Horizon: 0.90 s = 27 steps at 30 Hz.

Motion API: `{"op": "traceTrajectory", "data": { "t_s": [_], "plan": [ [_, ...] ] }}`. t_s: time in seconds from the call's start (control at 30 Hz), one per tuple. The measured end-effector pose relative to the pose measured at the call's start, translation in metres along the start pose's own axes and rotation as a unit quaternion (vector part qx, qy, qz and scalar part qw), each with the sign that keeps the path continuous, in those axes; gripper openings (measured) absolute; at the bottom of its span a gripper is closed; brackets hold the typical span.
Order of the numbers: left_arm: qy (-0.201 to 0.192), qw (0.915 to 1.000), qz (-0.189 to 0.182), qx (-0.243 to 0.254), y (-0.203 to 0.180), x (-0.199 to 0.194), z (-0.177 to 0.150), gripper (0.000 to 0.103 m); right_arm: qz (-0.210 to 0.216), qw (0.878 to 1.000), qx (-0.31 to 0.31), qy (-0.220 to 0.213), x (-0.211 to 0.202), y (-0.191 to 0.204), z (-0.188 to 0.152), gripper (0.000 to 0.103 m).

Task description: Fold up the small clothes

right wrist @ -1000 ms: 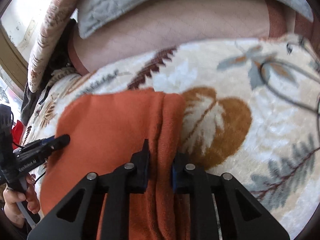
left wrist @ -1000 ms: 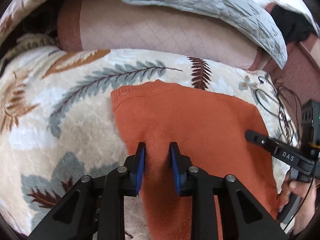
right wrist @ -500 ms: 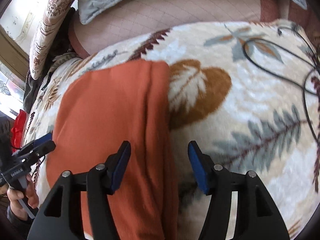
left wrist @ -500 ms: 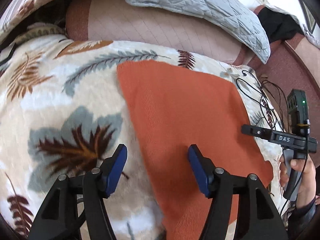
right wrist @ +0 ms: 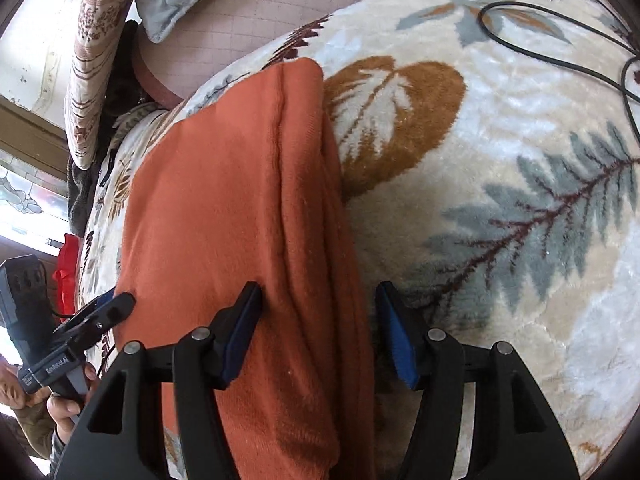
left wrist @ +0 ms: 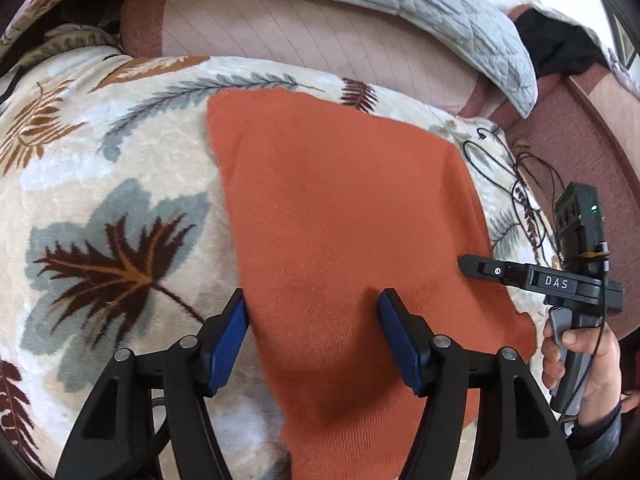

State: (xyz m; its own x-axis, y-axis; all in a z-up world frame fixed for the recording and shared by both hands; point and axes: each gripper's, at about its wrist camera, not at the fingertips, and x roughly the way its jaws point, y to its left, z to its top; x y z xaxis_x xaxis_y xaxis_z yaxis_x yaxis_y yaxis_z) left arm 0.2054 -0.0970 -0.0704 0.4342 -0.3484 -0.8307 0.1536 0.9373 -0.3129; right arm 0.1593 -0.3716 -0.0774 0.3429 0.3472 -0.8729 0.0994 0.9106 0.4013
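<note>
In the left wrist view the leaf-print blanket (left wrist: 112,184) fills the left of the frame, and the orange garment (left wrist: 340,208) lies flat on it from the centre toward the lower right, smooth on top with a straight left edge. The left gripper (left wrist: 314,312) sits at the bottom centre with its jaws wide apart and nothing between them; the left blue pad is at the garment's left edge and the right pad is over the cloth. At the right edge of this frame the right gripper (left wrist: 466,264) reaches in from the side with its tip at the garment's right border, and a black cable (left wrist: 520,184) lies loose on the blanket above it. In the right wrist view the left gripper (right wrist: 120,304) shows at the lower left, the garment (right wrist: 224,208) runs up the centre with stacked layers along its right edge, and the right gripper (right wrist: 318,300) straddles that thick edge with jaws open, gripping nothing. Blanket (right wrist: 500,184) covers the right of that frame. Judging by the layered edge and the tidy rectangle, at least one fold looks done; what is left is probably one more fold to halve it, or setting it aside, and I cannot tell which
</note>
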Motion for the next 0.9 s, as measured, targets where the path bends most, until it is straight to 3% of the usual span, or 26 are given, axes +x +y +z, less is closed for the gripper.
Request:
{"op": "traceTrajectory", "data": {
  "t_s": [0.17, 0.43, 0.63, 0.9],
  "plan": [
    [0.000, 0.9991, 0.034, 0.026, -0.014, 0.015, -0.002, 0.066, 0.008, 1.000, -0.007, -0.010, 0.006, 0.000, 0.001, 0.043],
    [-0.013, 0.9958, 0.066, 0.062, -0.028, 0.011, -0.004, 0.047, -0.005, 0.999, -0.031, -0.016, 0.006, 0.015, -0.001, 0.027],
    [-0.026, 0.9958, 0.063, 0.060, -0.028, -0.002, -0.004, 0.034, -0.021, 0.998, -0.042, -0.032, 0.000, 0.029, -0.004, 0.024],
    [-0.036, 0.9947, 0.070, 0.066, -0.028, -0.027, -0.005, 0.031, -0.006, 0.997, -0.055, -0.057, -0.016, 0.052, -0.009, 0.023]
  ]
}}
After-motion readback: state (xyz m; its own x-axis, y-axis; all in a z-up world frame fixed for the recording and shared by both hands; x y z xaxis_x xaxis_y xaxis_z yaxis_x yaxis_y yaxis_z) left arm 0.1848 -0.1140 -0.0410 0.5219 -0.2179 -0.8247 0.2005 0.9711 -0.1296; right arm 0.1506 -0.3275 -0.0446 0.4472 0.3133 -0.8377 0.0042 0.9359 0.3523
